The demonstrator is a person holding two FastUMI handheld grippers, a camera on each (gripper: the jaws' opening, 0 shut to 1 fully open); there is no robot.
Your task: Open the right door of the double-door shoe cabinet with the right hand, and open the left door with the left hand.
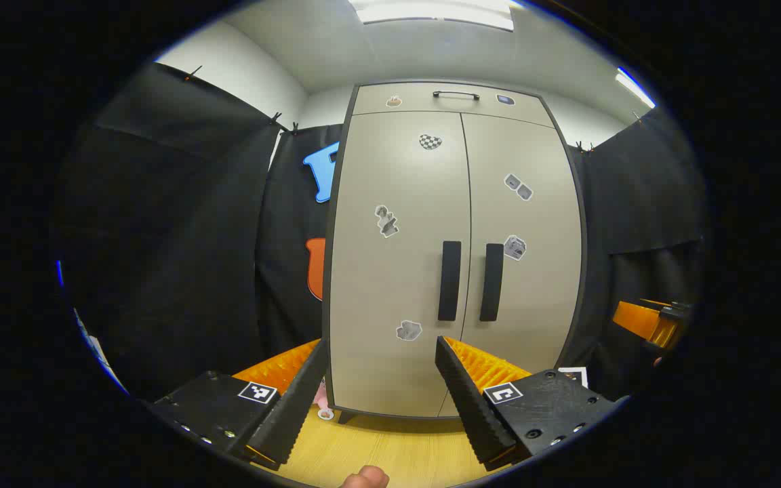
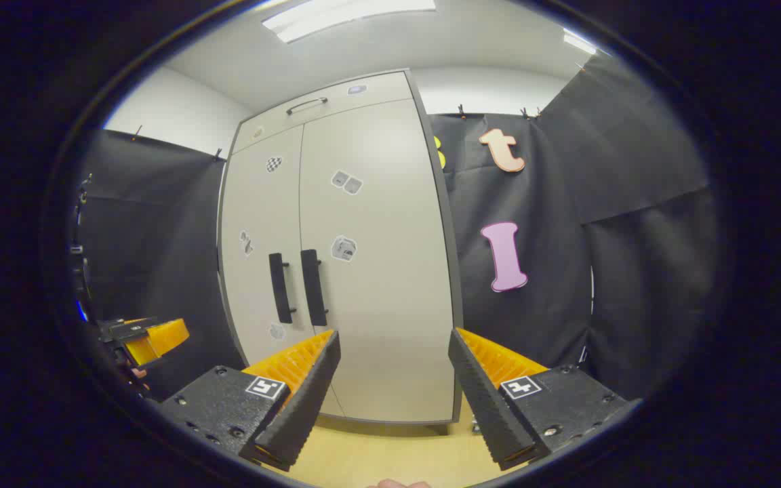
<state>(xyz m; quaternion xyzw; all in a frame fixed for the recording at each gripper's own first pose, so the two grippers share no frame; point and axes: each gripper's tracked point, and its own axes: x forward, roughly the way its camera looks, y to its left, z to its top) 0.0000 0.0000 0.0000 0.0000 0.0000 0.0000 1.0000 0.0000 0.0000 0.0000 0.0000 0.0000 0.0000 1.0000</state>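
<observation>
The beige shoe cabinet stands straight ahead with both doors closed. In the left gripper view its left door (image 1: 397, 257) carries a black vertical handle (image 1: 450, 280), and the right door (image 1: 533, 285) has a matching handle (image 1: 491, 282) beside it. My left gripper (image 1: 382, 346) is open, some way short of the doors and apart from them. The right gripper (image 1: 648, 320) shows at the far right edge. In the right gripper view the right door (image 2: 377, 271) and its handle (image 2: 313, 287) lie left of centre. My right gripper (image 2: 394, 337) is open and holds nothing. The left gripper (image 2: 153, 337) appears low on the left.
A shallow top drawer with a thin handle (image 1: 455, 95) sits above the doors. Small stickers dot both doors. The floor (image 1: 390, 447) is light wood. Black cloth walls (image 2: 539, 257) close in on both sides of the cabinet. A fingertip (image 1: 363, 478) pokes in at the bottom.
</observation>
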